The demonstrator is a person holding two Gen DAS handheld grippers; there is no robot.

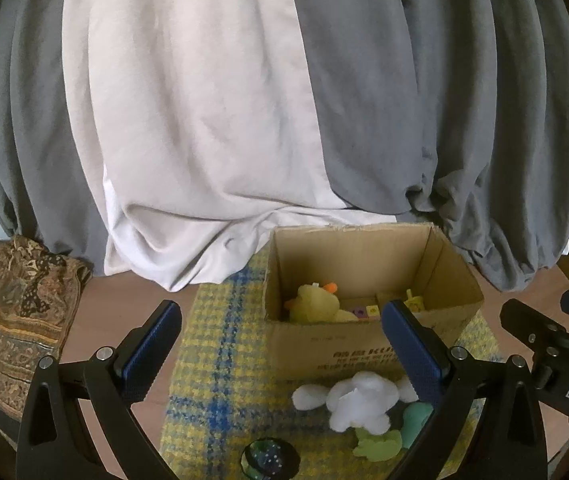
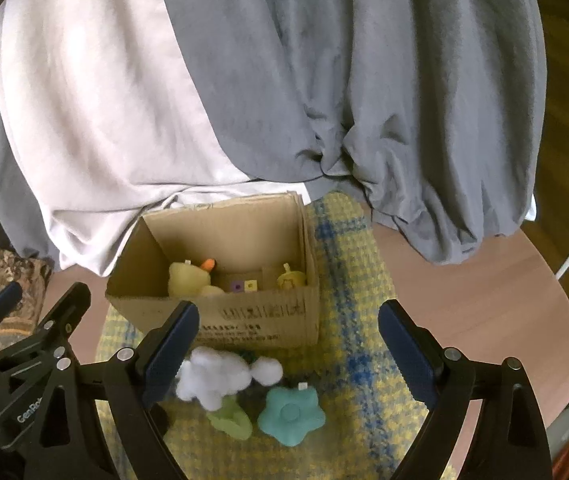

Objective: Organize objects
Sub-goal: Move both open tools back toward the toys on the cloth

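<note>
Box: I see an open corrugated cardboard box (image 2: 220,280) at the middle of the right wrist view, its front wall printed with dark lettering, standing on the mat.
Inside the box: a soft yellow duck plush (image 2: 188,280) with an orange beak, small purple and yellow cubes (image 2: 243,286) beside it, and a little yellow plastic toy (image 2: 290,279) at the right end.
Mat: a coarse woven yellow mat (image 2: 360,320) with blue check stripes, spread over a smooth reddish-brown worktop (image 2: 464,300).
Loose toys: a fluffy white plush (image 2: 216,378) lies just in front of the box, touching a pale green foam-like piece (image 2: 232,420); a teal star-shaped toy (image 2: 291,416) with a round hub sits just beside it, lower middle of the frame.
Bottom edge, left wrist view: a dark glossy round thing with speckles (image 1: 270,460); I can't make out what it is.
Left gripper (image 1: 280,344): fingers released, spread wide with nothing between the ribbed blue pads.
Right gripper (image 2: 288,344): fingers released and wide apart, above the loose toys, grasping nothing.
Backdrop: draped grey cloth (image 2: 404,100) and a pale white sheet (image 2: 84,120), both in soft folds.
Left edge: a folded brown paisley fabric (image 1: 20,312).
</note>
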